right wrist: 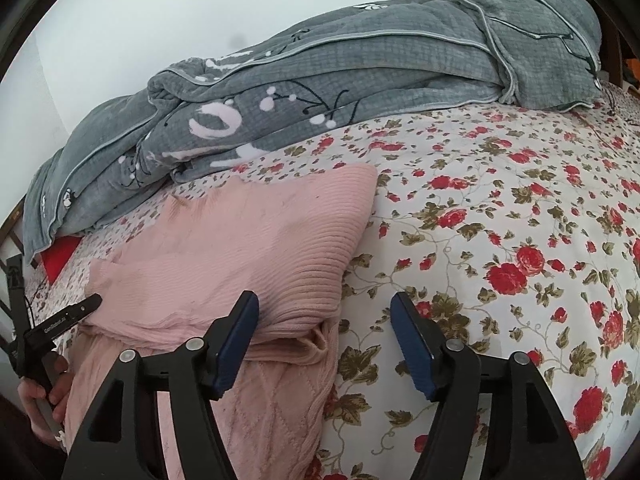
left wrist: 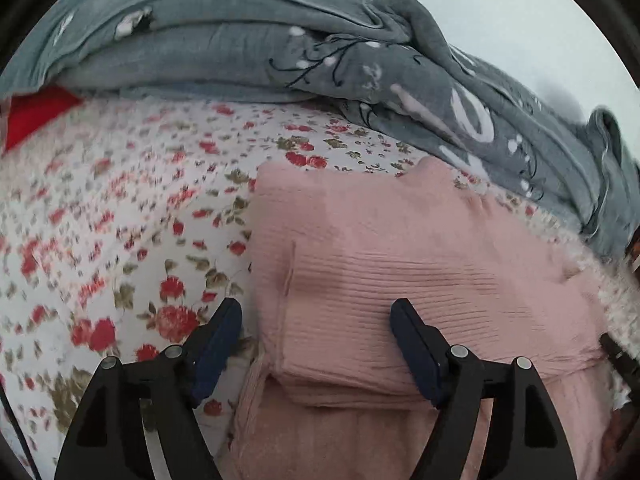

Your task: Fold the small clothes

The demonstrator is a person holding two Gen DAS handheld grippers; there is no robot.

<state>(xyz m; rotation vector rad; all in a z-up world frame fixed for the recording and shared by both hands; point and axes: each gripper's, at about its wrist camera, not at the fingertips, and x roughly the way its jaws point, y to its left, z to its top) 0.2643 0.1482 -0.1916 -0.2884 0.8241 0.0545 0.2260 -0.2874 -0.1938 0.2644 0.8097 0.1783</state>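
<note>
A pink ribbed knit garment (left wrist: 400,264) lies partly folded on the floral bedsheet (left wrist: 120,220), its upper part doubled over a lower layer. My left gripper (left wrist: 316,316) is open and empty, straddling the garment's left edge just above it. In the right wrist view the same garment (right wrist: 240,248) lies at the left. My right gripper (right wrist: 324,314) is open and empty, over the garment's right front corner. The left gripper (right wrist: 86,306) shows there at the garment's left edge, held by a hand.
A rumpled grey quilt (left wrist: 280,40) (right wrist: 340,68) is heaped along the far side of the bed against a white wall. A red item (left wrist: 32,116) lies at the quilt's end. Floral sheet (right wrist: 500,220) spreads to the right.
</note>
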